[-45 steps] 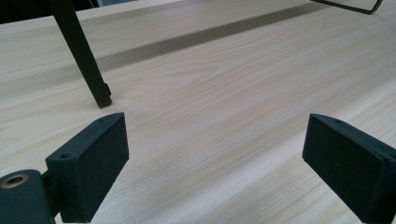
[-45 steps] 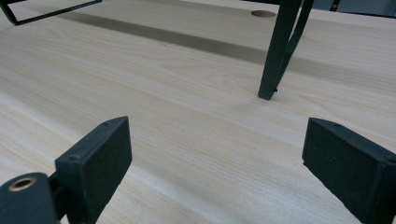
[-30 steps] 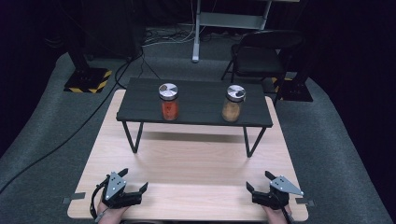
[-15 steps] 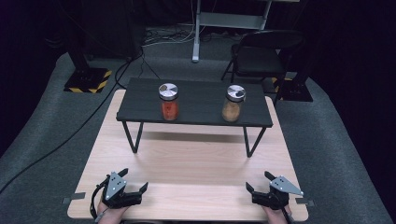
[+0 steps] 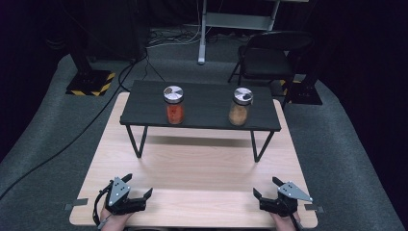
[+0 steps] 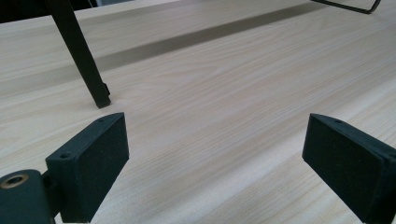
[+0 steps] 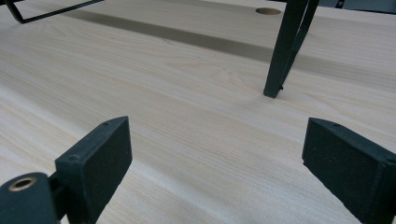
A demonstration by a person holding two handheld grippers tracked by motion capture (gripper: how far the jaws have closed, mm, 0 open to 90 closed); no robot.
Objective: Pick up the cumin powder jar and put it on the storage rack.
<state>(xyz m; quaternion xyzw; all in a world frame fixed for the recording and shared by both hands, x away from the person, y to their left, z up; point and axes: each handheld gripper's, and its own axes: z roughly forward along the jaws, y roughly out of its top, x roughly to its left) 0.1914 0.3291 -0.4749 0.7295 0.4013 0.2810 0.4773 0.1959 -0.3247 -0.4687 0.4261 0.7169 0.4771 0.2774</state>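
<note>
Two glass jars with silver lids stand on a low black shelf [image 5: 202, 122] at the far half of the wooden table [image 5: 197, 163]. The left jar [image 5: 174, 107] holds red powder, the right jar [image 5: 239, 108] a brown one. My left gripper [image 5: 139, 185] rests near the table's front left corner, open and empty; its pads [image 6: 91, 163] stand wide apart over bare wood. My right gripper [image 5: 265, 187] lies near the front right corner, also open with nothing between its pads [image 7: 95, 161]. Both are far from the jars.
The shelf stands on thin black legs [image 6: 79, 56] [image 7: 285, 46] ahead of each gripper. A small round hole [image 7: 268, 10] marks the tabletop behind the right leg. Beyond the table are a black folding chair [image 5: 269, 57], cables and stand bases on grey carpet.
</note>
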